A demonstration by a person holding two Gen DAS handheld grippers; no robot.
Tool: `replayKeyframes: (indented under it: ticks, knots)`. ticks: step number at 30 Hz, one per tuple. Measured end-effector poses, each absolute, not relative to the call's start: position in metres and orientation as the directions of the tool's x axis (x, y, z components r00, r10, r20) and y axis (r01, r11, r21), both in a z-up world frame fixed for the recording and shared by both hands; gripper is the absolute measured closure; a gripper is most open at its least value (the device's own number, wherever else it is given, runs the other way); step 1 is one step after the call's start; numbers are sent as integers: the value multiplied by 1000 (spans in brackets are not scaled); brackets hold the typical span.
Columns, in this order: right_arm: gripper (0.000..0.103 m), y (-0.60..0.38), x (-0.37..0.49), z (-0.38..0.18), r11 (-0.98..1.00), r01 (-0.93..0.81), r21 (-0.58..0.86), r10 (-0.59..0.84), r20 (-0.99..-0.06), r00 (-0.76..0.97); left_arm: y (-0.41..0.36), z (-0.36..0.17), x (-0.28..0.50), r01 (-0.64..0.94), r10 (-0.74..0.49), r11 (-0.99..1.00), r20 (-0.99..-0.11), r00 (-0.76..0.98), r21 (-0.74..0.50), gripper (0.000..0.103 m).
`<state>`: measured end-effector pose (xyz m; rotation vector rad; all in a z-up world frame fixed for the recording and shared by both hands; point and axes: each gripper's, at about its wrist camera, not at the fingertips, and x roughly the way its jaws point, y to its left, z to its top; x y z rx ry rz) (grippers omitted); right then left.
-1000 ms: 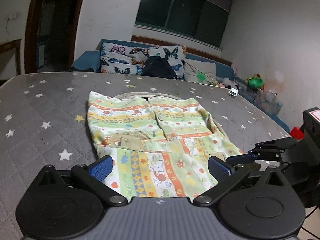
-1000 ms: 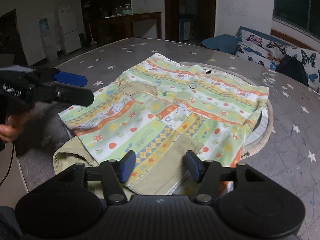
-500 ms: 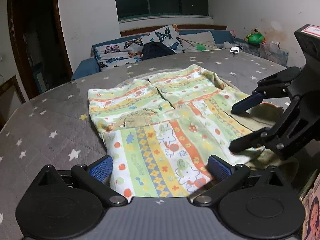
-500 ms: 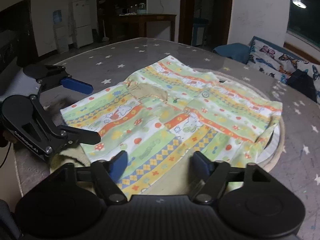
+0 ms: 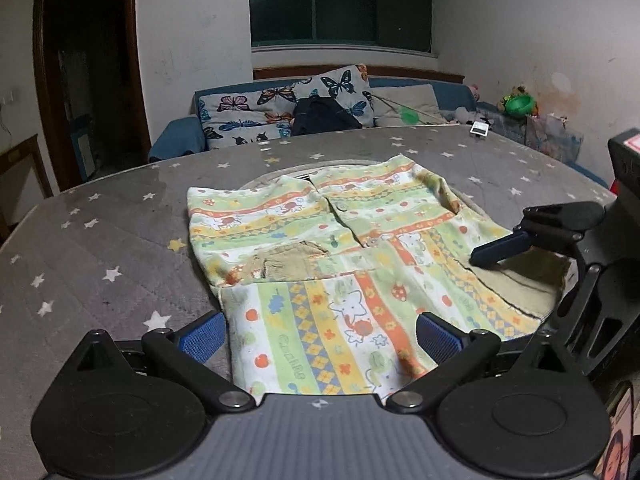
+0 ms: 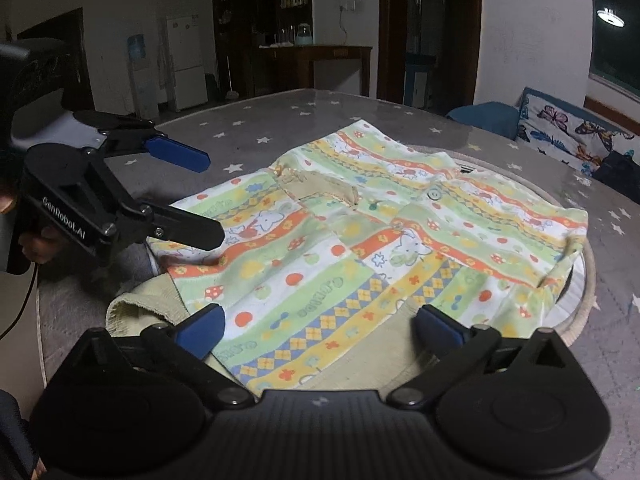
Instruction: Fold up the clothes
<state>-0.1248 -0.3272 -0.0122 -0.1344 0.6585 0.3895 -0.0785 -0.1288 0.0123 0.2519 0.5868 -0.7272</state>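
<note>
Pastel cotton, striped green, yellow and orange with little cartoon animals: that was the child's shirt [image 5: 340,264] you had spread flat on the grey star-print table cover [image 5: 100,248]. It sat roughly mid-table, partly over a round beige mat [image 6: 582,292] whose rim peeked out on the far right in the right wrist view. One sleeve was already folded across the front, and a khaki patch [image 5: 286,264] showed near the middle of the shirt.

Your left gripper [image 5: 318,334] hung over the near hem with its jaws wide apart, blue pads [image 5: 200,334] on either side of the cloth and nothing pinched between them. Your right gripper [image 6: 318,328] was the same story: jaws spread wide over the near edge, where the plain beige inner side [image 6: 360,360] of the fabric was turned up, not gripping anything. From the left camera you could see it at the right edge of the shirt, one blue finger [image 5: 498,250] low over the beige part, though I couldn't tell if it was touching.

Far behind the table, a blue sofa [image 5: 176,140] with butterfly cushions [image 5: 248,114] and a dark bag [image 5: 322,116] on it. A white fridge [image 6: 186,62] stood at the far wall in the right wrist view.
</note>
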Motion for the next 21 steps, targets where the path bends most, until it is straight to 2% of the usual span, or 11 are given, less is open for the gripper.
replayKeyframes:
  ticks: [12,15,19,21]
  knots:
    - [0,-327,-125,-12,919,-393,2,311,-616,724,-146,12,-67,710,-608,701,-580,542,-71,0]
    - [0,-328,-124,-7,915,-403,1,317,-620,718,-150,11,-63,716,-610,694,-587,532,-73,0]
    - [0,-334,-126,12,918,-395,-28,311,-566,763,-151,10,-60,716,-600,697,-586,544,-49,0]
    - [0,-338,-120,12,925,-378,-42,286,-579,764,-151,7,-58,712,-585,702,-597,549,-33,0]
